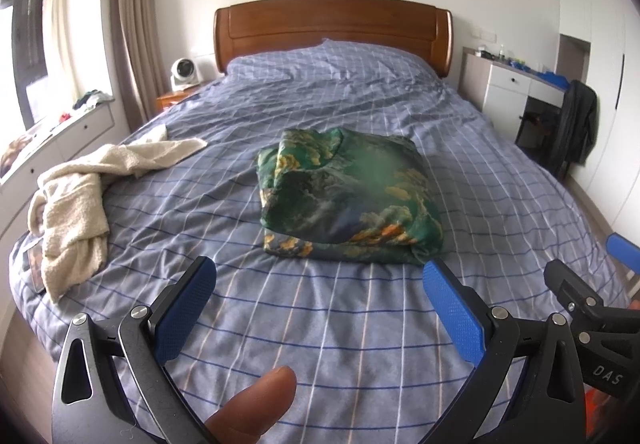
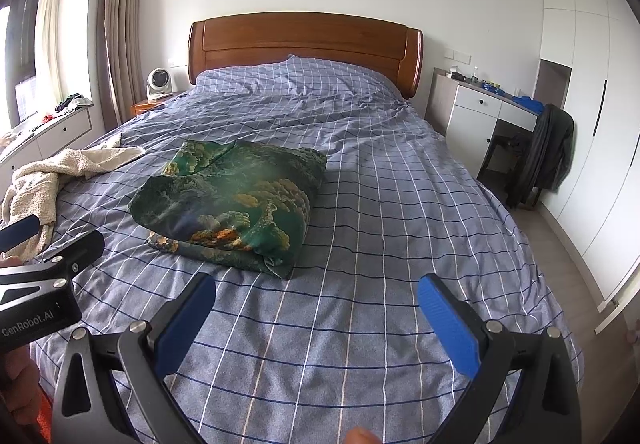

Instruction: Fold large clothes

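A: Nearest the lens, at the bottom of the left wrist view, the left tool (image 1: 319, 298) hangs with its blue-padded fingers spread wide and nothing between them; a fingertip of the person shows at the lower edge; the right tool (image 2: 316, 310) in its own view is likewise spread and empty, both above the blue-grey checked bedcover (image 2: 360, 244).

B: So nothing is gripped; how far along is the folding?

A: Past the tools, mid-frame, the green satin garment with gold and orange cloud print (image 1: 348, 200) lies on the bedcover as a thick squarish bundle, edges tucked under; I judge that piece folded or very nearly; further off, at the left of the frame, the cream fleecy robe (image 1: 80, 200) lies crumpled and sprawled near the bed's side edge; that one looks untouched, so roughly half remains.

B: What can't you make out?

A: A pale haze sits over the centre of the green bundle in both views, so its top layers are unclear; how many folds it holds is hidden; the robe's lower end runs toward the frame edge, and in the right wrist view the left tool's body covers part of it; beyond, the wooden headboard (image 1: 332, 28) shows plainly; the small things on the white table (image 2: 492, 108) at upper right are too small to name.
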Tool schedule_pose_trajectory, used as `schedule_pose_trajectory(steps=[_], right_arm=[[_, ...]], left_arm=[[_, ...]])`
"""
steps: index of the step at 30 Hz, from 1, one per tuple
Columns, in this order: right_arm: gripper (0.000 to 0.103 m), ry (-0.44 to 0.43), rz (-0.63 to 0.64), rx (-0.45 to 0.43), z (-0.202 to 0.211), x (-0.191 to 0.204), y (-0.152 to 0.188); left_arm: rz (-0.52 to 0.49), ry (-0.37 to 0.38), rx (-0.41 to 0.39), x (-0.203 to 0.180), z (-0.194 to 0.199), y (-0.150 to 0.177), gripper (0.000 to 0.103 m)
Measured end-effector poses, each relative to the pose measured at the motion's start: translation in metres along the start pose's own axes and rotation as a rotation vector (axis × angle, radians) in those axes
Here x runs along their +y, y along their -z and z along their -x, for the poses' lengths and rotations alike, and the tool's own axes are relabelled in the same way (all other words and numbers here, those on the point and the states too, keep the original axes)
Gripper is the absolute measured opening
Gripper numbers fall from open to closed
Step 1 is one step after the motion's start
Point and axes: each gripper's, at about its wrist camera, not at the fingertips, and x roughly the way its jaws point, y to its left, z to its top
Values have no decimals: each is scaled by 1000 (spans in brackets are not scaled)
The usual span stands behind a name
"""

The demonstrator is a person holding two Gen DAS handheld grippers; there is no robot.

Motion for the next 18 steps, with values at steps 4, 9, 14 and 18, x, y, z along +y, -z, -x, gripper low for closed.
schedule_pose_trajectory(steps=[4,9,14,18], right_arm=[[103,-3,0,0,0,0,0],[103,-6,0,-3,1,1,-2],[103,-4,0,6,3,2,-1],[103,-4,0,4,3,2,-2]], left_arm=[[-7,-3,9,-3,0,2,103],[-23,-19,5,-6,1,2,103],[-33,-23,4,-6,2,1,103],[-30,-28,4,-6,3,1,103]])
